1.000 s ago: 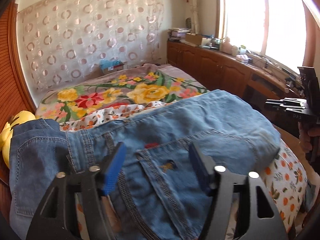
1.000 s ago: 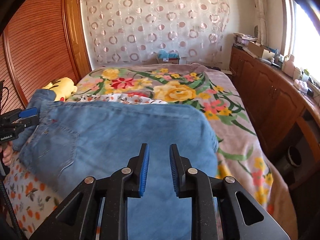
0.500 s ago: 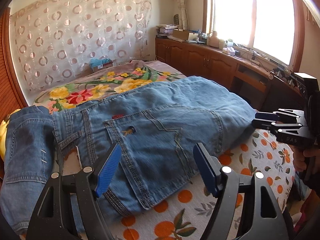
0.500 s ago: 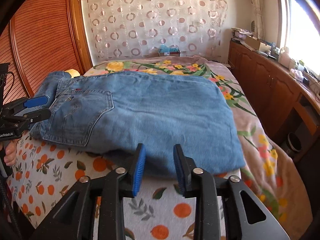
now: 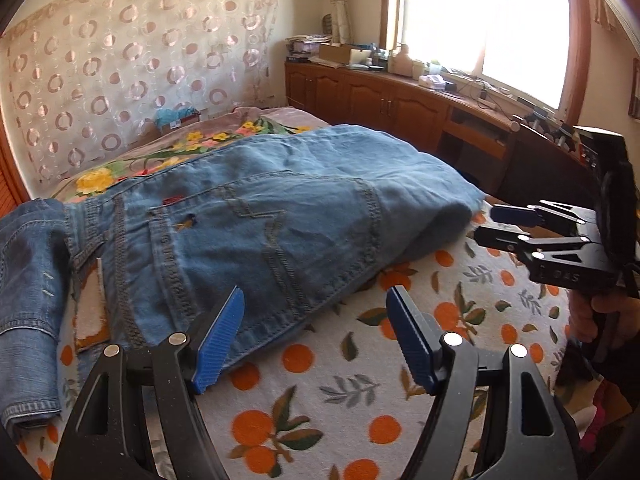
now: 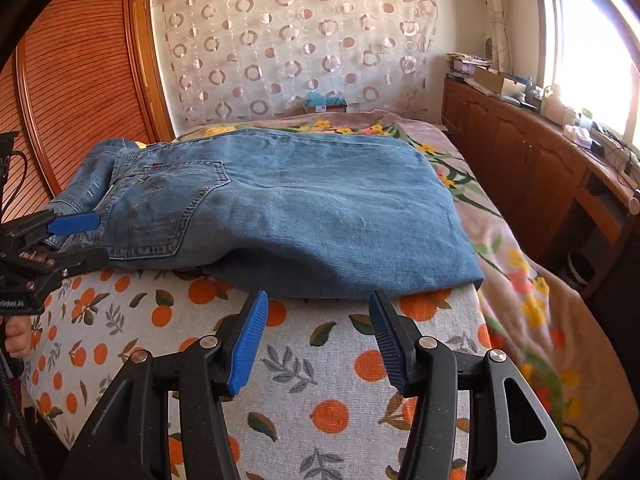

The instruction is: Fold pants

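Right wrist view: folded blue jeans (image 6: 280, 204) lie flat; both grippers spread, holding nothing.

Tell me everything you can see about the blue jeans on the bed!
The jeans are faded blue denim, folded over into a thick flat bundle. A stitched back pocket faces up, with a tiny red tag at its top edge. The waist end lies toward the left, the smooth fold toward the right. They rest on a bedcover printed with oranges and leaves, partly over a flowery blanket. Nothing grips them.
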A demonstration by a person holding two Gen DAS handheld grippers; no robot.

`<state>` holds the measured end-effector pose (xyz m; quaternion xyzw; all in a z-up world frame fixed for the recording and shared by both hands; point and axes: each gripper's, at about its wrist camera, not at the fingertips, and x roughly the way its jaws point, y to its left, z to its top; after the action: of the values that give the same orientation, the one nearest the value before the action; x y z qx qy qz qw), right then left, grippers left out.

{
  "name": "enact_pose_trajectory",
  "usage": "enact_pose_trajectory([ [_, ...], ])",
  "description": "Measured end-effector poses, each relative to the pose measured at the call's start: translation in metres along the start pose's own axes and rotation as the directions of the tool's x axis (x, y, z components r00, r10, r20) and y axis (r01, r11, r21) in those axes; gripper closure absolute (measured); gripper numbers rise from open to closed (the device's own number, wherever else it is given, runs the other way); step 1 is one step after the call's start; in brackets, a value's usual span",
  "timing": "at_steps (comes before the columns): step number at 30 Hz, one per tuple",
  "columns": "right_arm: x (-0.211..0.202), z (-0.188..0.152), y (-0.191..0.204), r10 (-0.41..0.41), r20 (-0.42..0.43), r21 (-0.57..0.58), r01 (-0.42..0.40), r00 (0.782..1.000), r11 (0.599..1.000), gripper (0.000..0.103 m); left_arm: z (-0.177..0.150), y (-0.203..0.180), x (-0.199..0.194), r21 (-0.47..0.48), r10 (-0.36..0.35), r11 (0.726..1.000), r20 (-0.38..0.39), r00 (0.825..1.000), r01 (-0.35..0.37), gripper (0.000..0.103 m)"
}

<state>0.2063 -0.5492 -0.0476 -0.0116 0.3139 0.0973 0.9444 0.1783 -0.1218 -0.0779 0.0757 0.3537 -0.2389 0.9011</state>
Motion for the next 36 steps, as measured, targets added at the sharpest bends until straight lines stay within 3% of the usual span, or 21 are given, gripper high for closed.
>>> enact_pose_trajectory([
  [3, 0.003, -0.004, 0.0, -0.002, -0.003, 0.01, 0.002, 1.0, 1.0, 0.049, -0.001, -0.015, 0.001, 0.03, -0.023, 0.999, 0.002, 1.0, 0.023, 0.041],
  [4, 0.004, -0.006, 0.0, 0.001, -0.004, 0.015, -0.001, 1.0, 1.0, 0.049, -0.002, -0.019, 0.003, 0.042, -0.034, 0.999, 0.0, 0.999, 0.034, 0.049],
  [7, 0.007, -0.007, 0.001, 0.007, -0.011, 0.034, -0.006, 1.0, 0.999, 0.049, 0.0, -0.032, 0.01, 0.074, -0.05, 0.996, -0.022, 0.999, 0.052, 0.055],
  [12, 0.005, -0.007, 0.007, 0.011, -0.001, 0.033, -0.011, 1.0, 0.999, 0.049, 0.006, -0.043, 0.034, 0.121, -0.024, 0.992, -0.088, 0.996, 0.035, 0.055],
  [16, 0.002, -0.01, 0.006, 0.016, 0.012, 0.033, -0.016, 1.0, 0.999, 0.049, 0.007, -0.044, 0.055, 0.17, 0.039, 0.985, -0.12, 0.992, -0.018, 0.055],
  [23, -0.002, -0.02, -0.002, 0.024, 0.028, 0.068, -0.026, 0.999, 0.997, 0.048, 0.016, -0.046, 0.066, 0.224, 0.118, 0.97, -0.103, 0.988, -0.093, 0.058],
  [26, -0.002, -0.022, 0.001, 0.023, 0.03, 0.067, -0.025, 0.999, 0.997, 0.049, 0.019, -0.046, 0.069, 0.246, 0.169, 0.959, -0.088, 0.982, -0.143, 0.07],
  [28, -0.001, -0.023, 0.003, 0.023, 0.03, 0.067, -0.025, 0.999, 0.997, 0.049, 0.02, -0.044, 0.071, 0.244, 0.183, 0.957, -0.081, 0.98, -0.159, 0.086],
  [30, -0.001, -0.023, 0.003, 0.023, 0.029, 0.067, -0.025, 0.999, 0.997, 0.049, 0.022, -0.038, 0.067, 0.229, 0.15, 0.965, -0.076, 0.986, -0.13, 0.101],
  [36, 0.0, -0.023, 0.006, 0.025, 0.027, 0.063, -0.027, 0.999, 0.998, 0.049, 0.034, -0.021, 0.022, 0.124, 0.062, 0.99, -0.009, 0.998, -0.06, 0.101],
])
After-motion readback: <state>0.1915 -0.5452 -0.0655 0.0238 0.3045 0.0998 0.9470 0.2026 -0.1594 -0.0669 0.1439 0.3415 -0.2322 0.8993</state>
